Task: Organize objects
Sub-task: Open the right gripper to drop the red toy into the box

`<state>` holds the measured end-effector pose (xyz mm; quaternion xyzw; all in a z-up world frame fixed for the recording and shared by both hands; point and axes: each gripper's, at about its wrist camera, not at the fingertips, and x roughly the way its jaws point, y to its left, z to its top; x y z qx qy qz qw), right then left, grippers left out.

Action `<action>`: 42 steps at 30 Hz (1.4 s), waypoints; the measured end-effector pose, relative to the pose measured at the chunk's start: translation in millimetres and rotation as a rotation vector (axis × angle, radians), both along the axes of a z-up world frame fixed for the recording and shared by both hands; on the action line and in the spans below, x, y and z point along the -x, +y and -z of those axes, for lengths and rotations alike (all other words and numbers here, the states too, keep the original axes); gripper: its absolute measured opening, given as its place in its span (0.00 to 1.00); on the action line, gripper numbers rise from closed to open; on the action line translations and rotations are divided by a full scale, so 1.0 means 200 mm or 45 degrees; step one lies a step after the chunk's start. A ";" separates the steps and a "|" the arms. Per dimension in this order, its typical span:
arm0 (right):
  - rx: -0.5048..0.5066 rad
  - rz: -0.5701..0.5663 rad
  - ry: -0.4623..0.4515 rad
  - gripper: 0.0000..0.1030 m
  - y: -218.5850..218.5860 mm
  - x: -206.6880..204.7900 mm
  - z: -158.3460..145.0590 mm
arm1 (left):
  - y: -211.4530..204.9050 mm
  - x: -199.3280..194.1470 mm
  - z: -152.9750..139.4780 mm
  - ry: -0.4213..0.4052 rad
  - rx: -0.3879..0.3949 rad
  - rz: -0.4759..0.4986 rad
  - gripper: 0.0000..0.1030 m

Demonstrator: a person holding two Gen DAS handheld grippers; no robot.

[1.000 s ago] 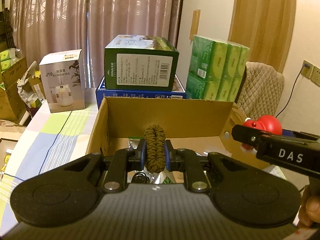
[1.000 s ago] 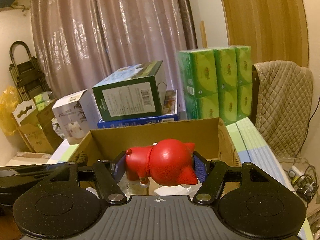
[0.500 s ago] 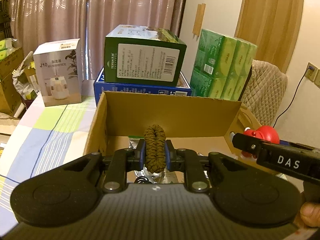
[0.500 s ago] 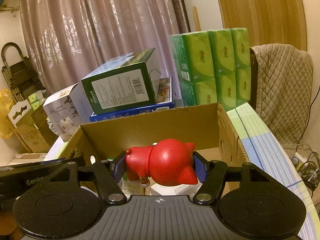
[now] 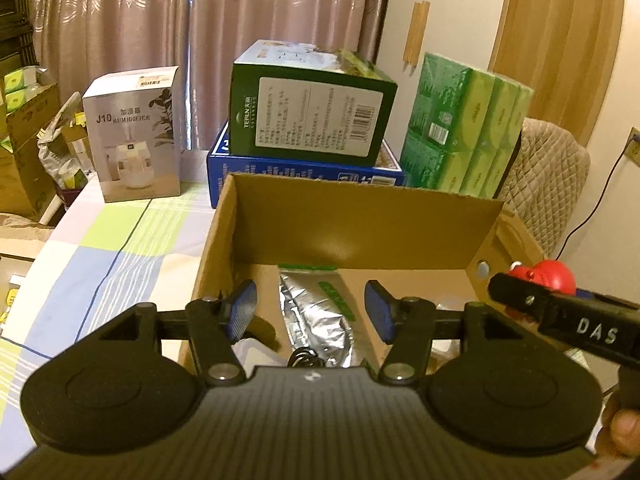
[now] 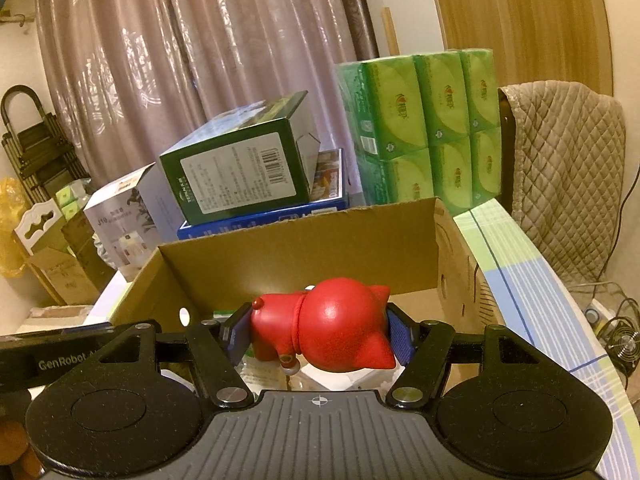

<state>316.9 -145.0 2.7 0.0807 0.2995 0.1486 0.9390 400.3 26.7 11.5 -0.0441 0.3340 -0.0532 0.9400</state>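
Note:
An open cardboard box stands on the striped tablecloth. My left gripper hangs over the box's near left part; its jaws are opening and nothing is between them. The braided brown cord it carried is out of sight. A silver foil pouch lies on the box floor below it. My right gripper is shut on a red toy figure, held over the box's near edge. The same toy shows at the right in the left wrist view.
Behind the box a dark green carton lies on a flat blue box. A white humidifier box stands to the left, green tissue packs to the right. A quilted chair back is at far right, cartons at far left.
My left gripper has opened and the braided cord has left its jaws and dropped from view. The left hand edged closer over the box. The right gripper still grips the red toy.

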 end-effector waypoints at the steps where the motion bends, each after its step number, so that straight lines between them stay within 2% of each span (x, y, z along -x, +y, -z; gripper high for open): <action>1: 0.000 -0.001 0.002 0.62 0.00 0.00 0.00 | 0.00 0.00 0.00 0.004 -0.003 0.002 0.53; 17: -0.004 -0.005 0.008 0.63 0.02 0.00 0.01 | 0.00 0.01 0.03 0.026 -0.033 0.027 0.53; 25: -0.051 -0.016 0.015 0.63 0.04 -0.02 0.04 | 0.02 0.01 0.02 0.027 -0.033 0.019 0.53; 26: -0.063 0.001 0.000 0.67 0.04 -0.02 0.04 | 0.02 0.02 0.02 0.027 -0.033 0.019 0.53; 27: -0.075 0.018 -0.009 0.77 0.03 -0.02 0.04 | 0.02 0.01 0.02 0.027 -0.032 0.019 0.53; 28: -0.096 0.029 -0.016 0.79 0.01 -0.01 0.04 | 0.02 0.01 0.02 0.028 -0.033 0.019 0.53; 30: -0.127 0.040 -0.019 0.79 -0.01 -0.02 0.03 | 0.02 0.02 0.02 0.027 -0.034 0.018 0.53; 42: -0.102 0.037 -0.019 0.79 -0.01 -0.01 0.02 | 0.02 0.02 0.03 0.032 -0.045 0.029 0.54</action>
